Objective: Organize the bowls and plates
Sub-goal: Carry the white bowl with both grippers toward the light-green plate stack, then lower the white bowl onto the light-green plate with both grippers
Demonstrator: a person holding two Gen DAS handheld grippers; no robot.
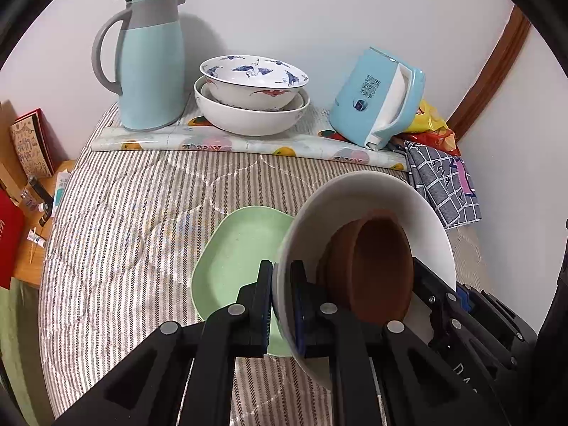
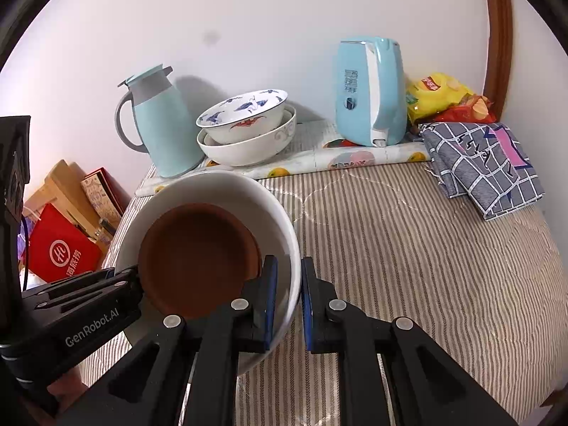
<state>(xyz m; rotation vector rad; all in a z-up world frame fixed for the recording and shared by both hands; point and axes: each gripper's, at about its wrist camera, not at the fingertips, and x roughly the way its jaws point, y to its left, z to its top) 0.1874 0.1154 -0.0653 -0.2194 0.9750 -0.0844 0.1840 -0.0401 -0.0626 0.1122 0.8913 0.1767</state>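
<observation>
Round, glossy white bowl point(image 1: 372, 195) with a matte brown bowl point(image 1: 376, 266) nested inside, tilted above the striped quilted bed point(image 1: 142, 213), over a pale green squarish plate point(image 1: 234, 248). Clamped at opposite rims by left gripper point(image 1: 282, 305) and right gripper point(image 2: 289, 305), both closed on its wall. Two stacked porcelain bowls point(image 1: 252, 92) at the far edge.

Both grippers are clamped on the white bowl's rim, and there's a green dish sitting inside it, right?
Not green: the dish inside the white bowl is brown, as the right wrist view shows. The left gripper and right gripper do clamp its rim.
</observation>
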